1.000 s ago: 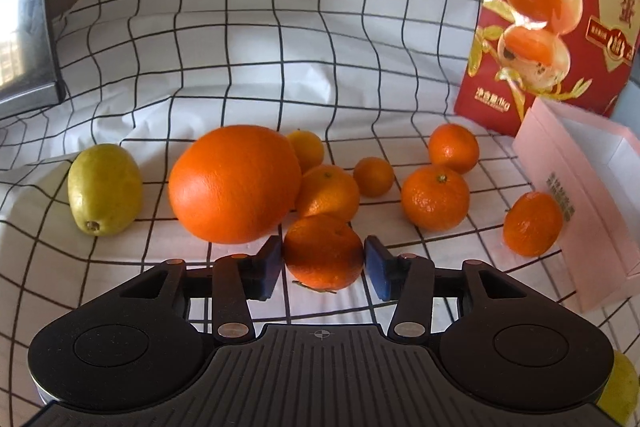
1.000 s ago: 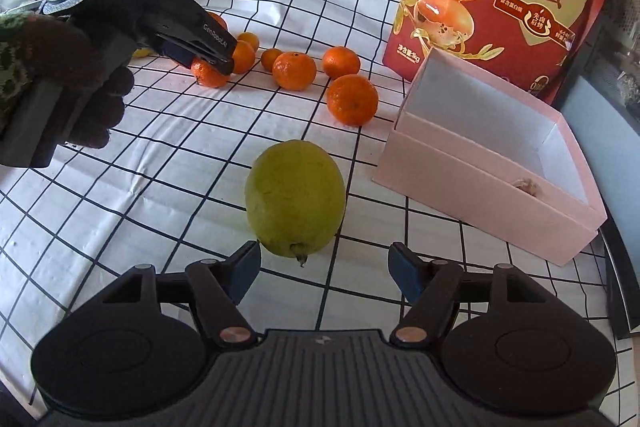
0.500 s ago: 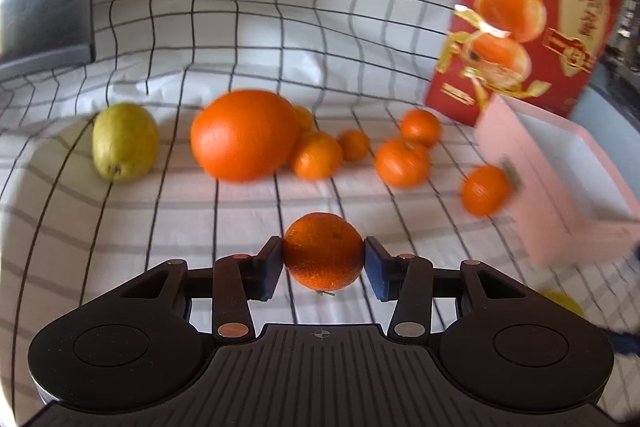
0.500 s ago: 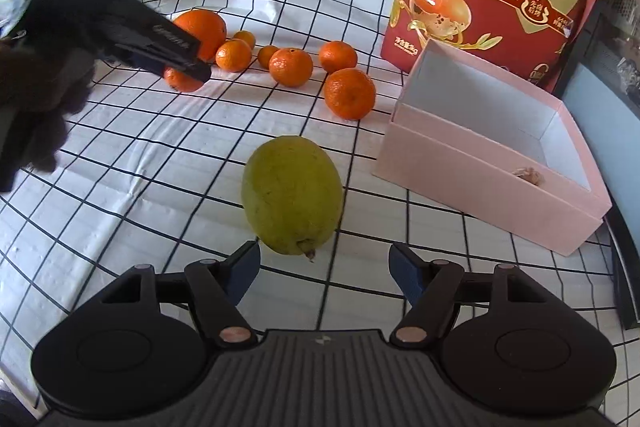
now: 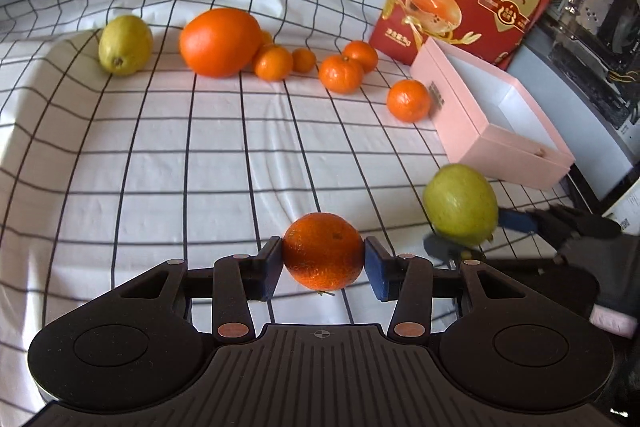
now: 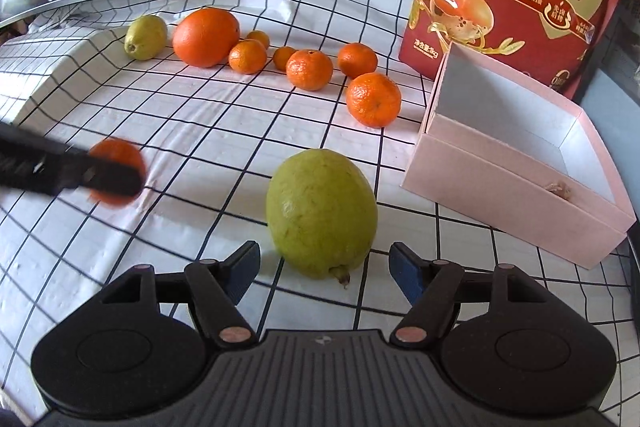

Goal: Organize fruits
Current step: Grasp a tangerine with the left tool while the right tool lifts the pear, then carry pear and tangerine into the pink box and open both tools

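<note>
Left fingers [image 5: 278, 267] clamp mandarin [image 5: 323, 251], right fingers [image 6: 404, 273] bracket guava [image 6: 320, 213], untouched

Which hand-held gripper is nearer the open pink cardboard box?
Right. The right hand-held gripper sits beside the open pink cardboard box; the left hand-held gripper is farther across the cloth.

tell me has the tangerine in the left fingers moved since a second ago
Yes. The tangerine, clamped in the left gripper, has come away from the big orange and the fruit row, toward the camera and nearer the green lemon.
</note>
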The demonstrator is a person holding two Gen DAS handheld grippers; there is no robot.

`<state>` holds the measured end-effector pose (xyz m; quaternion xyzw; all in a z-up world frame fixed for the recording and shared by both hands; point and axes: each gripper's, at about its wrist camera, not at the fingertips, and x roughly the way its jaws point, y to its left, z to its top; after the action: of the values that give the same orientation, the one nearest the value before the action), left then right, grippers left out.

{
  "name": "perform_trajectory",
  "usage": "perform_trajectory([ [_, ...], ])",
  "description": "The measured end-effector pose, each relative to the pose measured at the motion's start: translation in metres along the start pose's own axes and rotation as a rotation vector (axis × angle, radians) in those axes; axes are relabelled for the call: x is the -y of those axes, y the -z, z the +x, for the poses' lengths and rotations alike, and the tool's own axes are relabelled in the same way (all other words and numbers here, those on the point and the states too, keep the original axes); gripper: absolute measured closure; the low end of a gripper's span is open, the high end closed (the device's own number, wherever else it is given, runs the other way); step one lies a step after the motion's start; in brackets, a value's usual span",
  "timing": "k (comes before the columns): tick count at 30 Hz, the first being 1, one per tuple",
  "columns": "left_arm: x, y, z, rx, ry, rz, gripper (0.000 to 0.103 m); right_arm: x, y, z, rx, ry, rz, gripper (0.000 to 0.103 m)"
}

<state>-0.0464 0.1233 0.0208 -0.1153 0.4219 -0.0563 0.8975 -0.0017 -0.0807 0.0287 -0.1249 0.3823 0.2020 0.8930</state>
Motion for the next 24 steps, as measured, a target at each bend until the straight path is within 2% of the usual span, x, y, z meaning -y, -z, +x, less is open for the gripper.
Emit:
perform_trajectory([
  [12,0.0,0.008,-0.008,-0.022,-0.022,0.035,0.054,0.01,-0.005,0.009,0.002,-0.021,0.13,0.031],
  [17,0.003,0.011,-0.006,-0.04,-0.013,0.056,0.054,0.003,-0.013,0.011,0.032,-0.001,0.09,0.031],
  [19,0.006,0.011,-0.006,-0.044,-0.007,0.071,0.054,0.002,-0.016,0.013,0.025,-0.014,0.082,0.033],
  [21,0.01,0.011,-0.005,-0.049,0.0,0.087,0.054,0.003,-0.016,0.015,0.011,-0.025,0.088,0.04],
  [24,0.018,0.01,-0.002,-0.06,0.012,0.115,0.054,0.007,-0.014,0.014,0.001,-0.038,0.099,0.044],
])
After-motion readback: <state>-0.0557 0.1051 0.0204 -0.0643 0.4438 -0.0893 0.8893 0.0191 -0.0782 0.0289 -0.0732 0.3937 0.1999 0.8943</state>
